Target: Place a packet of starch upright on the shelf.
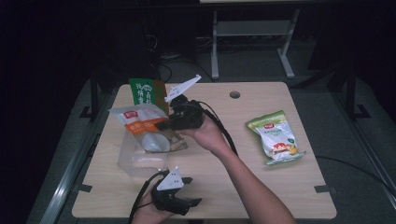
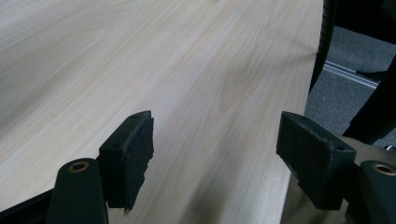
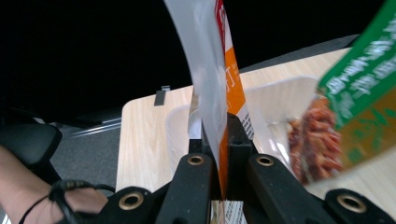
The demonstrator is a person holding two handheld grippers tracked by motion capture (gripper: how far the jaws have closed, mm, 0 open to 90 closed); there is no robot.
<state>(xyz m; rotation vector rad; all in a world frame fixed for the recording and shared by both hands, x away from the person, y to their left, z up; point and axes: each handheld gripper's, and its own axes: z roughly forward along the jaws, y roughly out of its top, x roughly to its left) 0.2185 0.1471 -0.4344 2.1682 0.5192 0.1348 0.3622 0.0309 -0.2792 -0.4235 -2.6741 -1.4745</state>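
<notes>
My right gripper (image 1: 163, 125) is shut on the edge of a white and orange snack bag (image 1: 137, 120). It holds the bag up over a clear plastic bag (image 1: 140, 161) lying on the table's left half. In the right gripper view the jaws (image 3: 219, 135) pinch the white and orange bag (image 3: 219, 93) edge-on, with the clear bag (image 3: 275, 100) beyond. A green snack bag (image 1: 147, 92) with reddish contents (image 3: 364, 93) stands right beside them. My left gripper (image 1: 193, 190) rests near the front edge, open and with nothing in it (image 2: 215, 144).
A green and white snack bag (image 1: 278, 137) lies flat on the right half of the wooden table (image 1: 224, 172). A round cable hole (image 1: 235, 94) sits near the far edge. The table edge (image 2: 299, 93) runs close to the left gripper, with grey floor beyond.
</notes>
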